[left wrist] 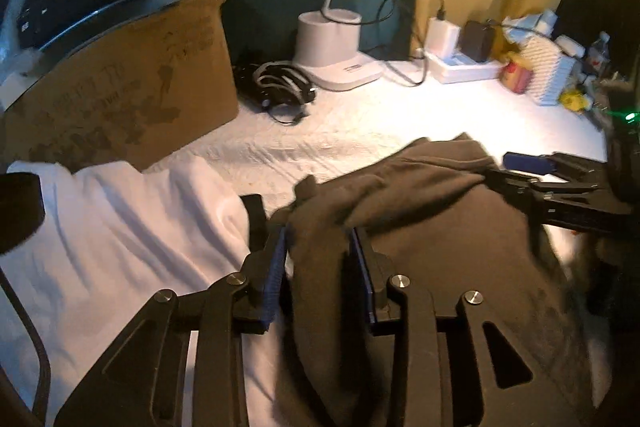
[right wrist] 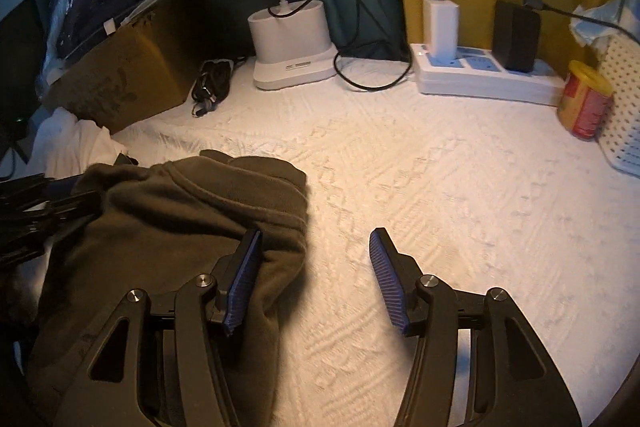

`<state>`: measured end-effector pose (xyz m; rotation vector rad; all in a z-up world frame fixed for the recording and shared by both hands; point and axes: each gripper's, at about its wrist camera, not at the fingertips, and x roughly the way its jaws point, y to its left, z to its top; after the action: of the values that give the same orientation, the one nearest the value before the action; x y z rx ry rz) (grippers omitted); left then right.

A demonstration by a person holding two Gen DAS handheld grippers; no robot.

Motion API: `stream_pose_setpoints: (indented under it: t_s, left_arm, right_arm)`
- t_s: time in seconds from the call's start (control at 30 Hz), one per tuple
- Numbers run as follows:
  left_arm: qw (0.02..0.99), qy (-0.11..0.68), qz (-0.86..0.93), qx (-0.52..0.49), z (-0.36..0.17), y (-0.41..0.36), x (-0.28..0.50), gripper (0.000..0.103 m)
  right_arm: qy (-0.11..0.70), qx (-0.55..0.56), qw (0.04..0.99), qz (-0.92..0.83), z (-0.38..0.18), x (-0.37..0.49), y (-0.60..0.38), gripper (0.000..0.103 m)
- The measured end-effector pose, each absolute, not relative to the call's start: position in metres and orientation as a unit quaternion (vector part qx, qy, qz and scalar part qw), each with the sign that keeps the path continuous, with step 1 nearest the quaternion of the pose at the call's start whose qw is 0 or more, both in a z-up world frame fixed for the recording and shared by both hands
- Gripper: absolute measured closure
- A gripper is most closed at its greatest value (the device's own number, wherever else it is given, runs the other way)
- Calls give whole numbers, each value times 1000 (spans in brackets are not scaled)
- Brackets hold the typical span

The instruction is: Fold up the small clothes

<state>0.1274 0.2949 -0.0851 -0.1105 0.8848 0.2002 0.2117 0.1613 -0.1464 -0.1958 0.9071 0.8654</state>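
A dark olive garment (left wrist: 420,227) (right wrist: 180,211) lies bunched and partly folded on the white textured cover (right wrist: 440,187). My left gripper (left wrist: 318,233) stands over its left part, jaws a little apart, with a ridge of the dark cloth between the blue pads (left wrist: 276,267) and not clearly pinched. In the right wrist view it (right wrist: 80,189) shows at the garment's far left edge. My right gripper (right wrist: 316,233) is wide open. Its left finger sits over the garment's right edge and its right finger over the bare cover. A white garment (left wrist: 120,227) lies to the left.
A cardboard box (left wrist: 132,87) with a dark package on top stands at the back left. Behind are coiled cables (left wrist: 276,87), a white lamp base (right wrist: 288,43) and a power strip (right wrist: 480,79) with chargers. A red-yellow can (right wrist: 584,103) and a white perforated basket (right wrist: 624,107) stand at the right.
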Motion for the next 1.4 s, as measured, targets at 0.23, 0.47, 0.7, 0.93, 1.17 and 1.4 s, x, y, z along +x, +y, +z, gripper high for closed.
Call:
stream_pose_setpoints:
  t_s: [0.23,0.47,0.7,0.93,1.17,1.4]
  left_arm:
    - [904,416,87,-49,-68,275,102,71]
    - [904,419,73,-45,-69,251,83,70]
    - [893,443,62,-44,-84,234,68,70]
    - [884,456,85,-55,-106,238,51,70]
    - [886,450,100,-50,-99,229,43,70]
    - [897,434,76,-45,-89,212,24,70]
  right_arm:
    - [415,-97,812,399,-134,195,146,46]
    - [409,-106,808,410,-129,168,133,46]
    - [413,-121,799,419,-138,139,125,46]
    - [414,-145,796,417,-142,125,117,45]
    - [414,-131,799,415,-137,113,101,46]
    - [403,-109,790,449,-123,89,96,46]
